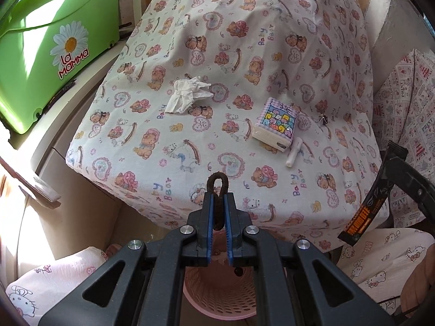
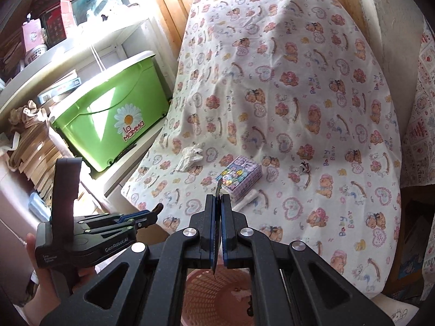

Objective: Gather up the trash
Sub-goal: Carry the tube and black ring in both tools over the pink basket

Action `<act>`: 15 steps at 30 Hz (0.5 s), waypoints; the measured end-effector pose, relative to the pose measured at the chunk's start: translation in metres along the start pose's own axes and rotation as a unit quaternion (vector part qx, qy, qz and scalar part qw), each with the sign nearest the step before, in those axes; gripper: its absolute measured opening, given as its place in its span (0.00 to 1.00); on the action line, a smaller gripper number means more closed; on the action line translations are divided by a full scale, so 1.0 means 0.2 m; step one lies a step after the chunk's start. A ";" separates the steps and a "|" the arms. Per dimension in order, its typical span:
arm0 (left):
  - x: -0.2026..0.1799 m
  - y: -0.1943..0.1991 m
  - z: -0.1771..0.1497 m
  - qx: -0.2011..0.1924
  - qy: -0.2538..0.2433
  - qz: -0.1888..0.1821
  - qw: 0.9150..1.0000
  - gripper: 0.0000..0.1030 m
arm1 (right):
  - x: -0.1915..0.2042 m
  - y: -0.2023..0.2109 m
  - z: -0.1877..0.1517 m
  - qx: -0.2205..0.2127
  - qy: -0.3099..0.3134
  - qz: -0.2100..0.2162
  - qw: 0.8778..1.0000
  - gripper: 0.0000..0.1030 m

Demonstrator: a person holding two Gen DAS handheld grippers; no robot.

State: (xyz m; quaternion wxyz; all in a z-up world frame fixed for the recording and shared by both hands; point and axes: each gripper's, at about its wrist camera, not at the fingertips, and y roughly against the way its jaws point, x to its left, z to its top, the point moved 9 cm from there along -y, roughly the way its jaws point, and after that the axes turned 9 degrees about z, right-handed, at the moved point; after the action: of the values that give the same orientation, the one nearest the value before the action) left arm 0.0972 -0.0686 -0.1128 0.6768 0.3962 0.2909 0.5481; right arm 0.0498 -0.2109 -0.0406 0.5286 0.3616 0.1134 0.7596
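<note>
Your left tool (image 1: 217, 198) covers most of the pink basket (image 1: 217, 290), so its contents stay hidden. The small dark thing (image 1: 323, 119) on the desk cloth (image 1: 244, 40) is too tiny to identify. The wrapper (image 2: 216, 233) shows you only its thin edge.

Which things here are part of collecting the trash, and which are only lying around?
For the job:
- crumpled tissue
- brown hair tie held in the left tool
- black wrapper held in the right tool
- pink basket below
- small white roll

Just lying about:
- tissue pack
- green box
- small dark clip
</note>
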 end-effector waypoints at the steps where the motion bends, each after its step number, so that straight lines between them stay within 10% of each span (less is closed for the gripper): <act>1: 0.00 0.00 -0.01 0.006 -0.005 0.002 1.000 0.07 | 0.02 -0.01 -0.03 0.007 0.003 0.004 1.000 0.04; 15: -0.02 -0.16 -0.26 0.136 -0.011 -0.035 0.990 0.07 | 0.10 -0.25 -0.40 0.137 0.020 0.002 0.990 0.04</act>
State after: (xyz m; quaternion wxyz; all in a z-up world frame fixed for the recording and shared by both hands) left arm 0.0699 -0.0644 -0.1674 0.6385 0.4804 0.3687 0.4750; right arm 0.0291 -0.1553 -0.1172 0.4701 0.4157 0.2262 0.7450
